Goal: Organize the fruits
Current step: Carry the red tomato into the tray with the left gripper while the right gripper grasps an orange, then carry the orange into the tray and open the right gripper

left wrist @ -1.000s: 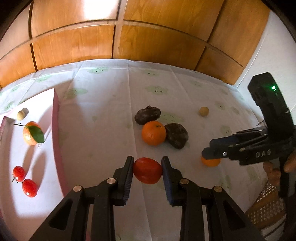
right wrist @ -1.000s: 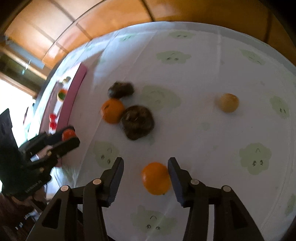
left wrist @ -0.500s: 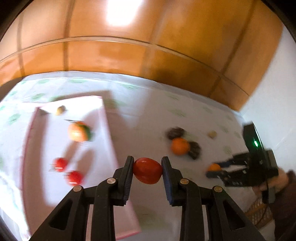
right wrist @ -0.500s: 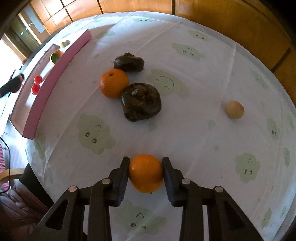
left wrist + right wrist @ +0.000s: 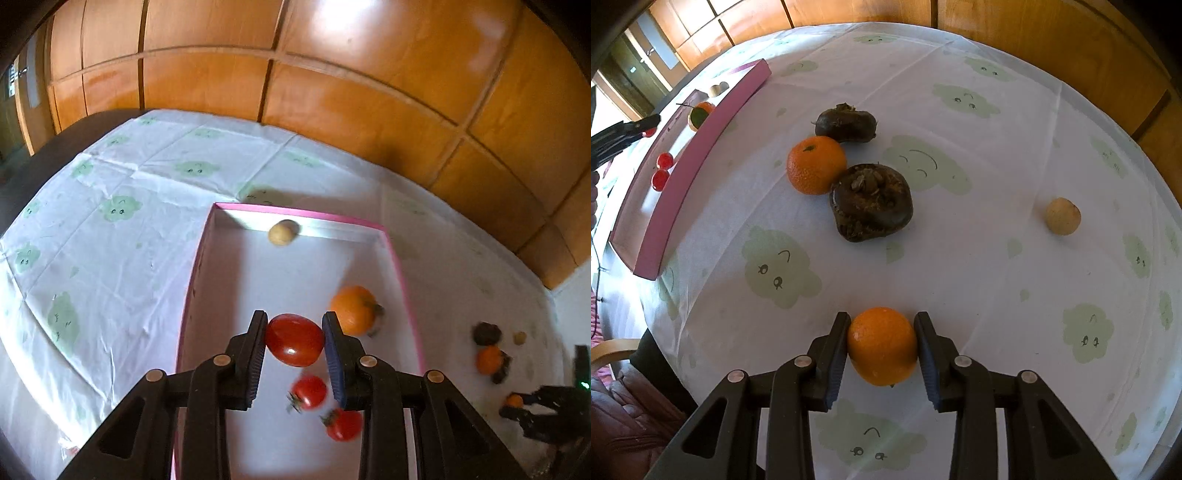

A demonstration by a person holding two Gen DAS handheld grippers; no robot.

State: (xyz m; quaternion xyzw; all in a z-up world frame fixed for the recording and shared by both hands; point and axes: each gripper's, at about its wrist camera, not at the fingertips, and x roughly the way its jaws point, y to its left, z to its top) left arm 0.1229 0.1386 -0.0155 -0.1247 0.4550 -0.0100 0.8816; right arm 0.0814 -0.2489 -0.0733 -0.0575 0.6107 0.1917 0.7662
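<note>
My left gripper (image 5: 294, 341) is shut on a red tomato (image 5: 294, 339) and holds it above the pink-walled tray (image 5: 397, 258). In the tray lie two small red tomatoes (image 5: 308, 392), an orange with a leaf (image 5: 352, 309) and a small tan fruit (image 5: 282, 232). My right gripper (image 5: 882, 345) is shut on an orange (image 5: 882, 345) just over the tablecloth. Ahead of it lie another orange (image 5: 816, 164), two dark brown fruits (image 5: 871, 201) and a tan round fruit (image 5: 1063, 216).
The round table has a white cloth with green cloud faces (image 5: 779, 273). The tray (image 5: 698, 147) stands at the table's left side in the right wrist view. Wooden wall panels (image 5: 332, 92) run behind the table. A chair (image 5: 613, 350) shows below the table edge.
My left gripper has swung left with the tomato, from over the cloth to over the tray. My right gripper has closed on the orange and holds it.
</note>
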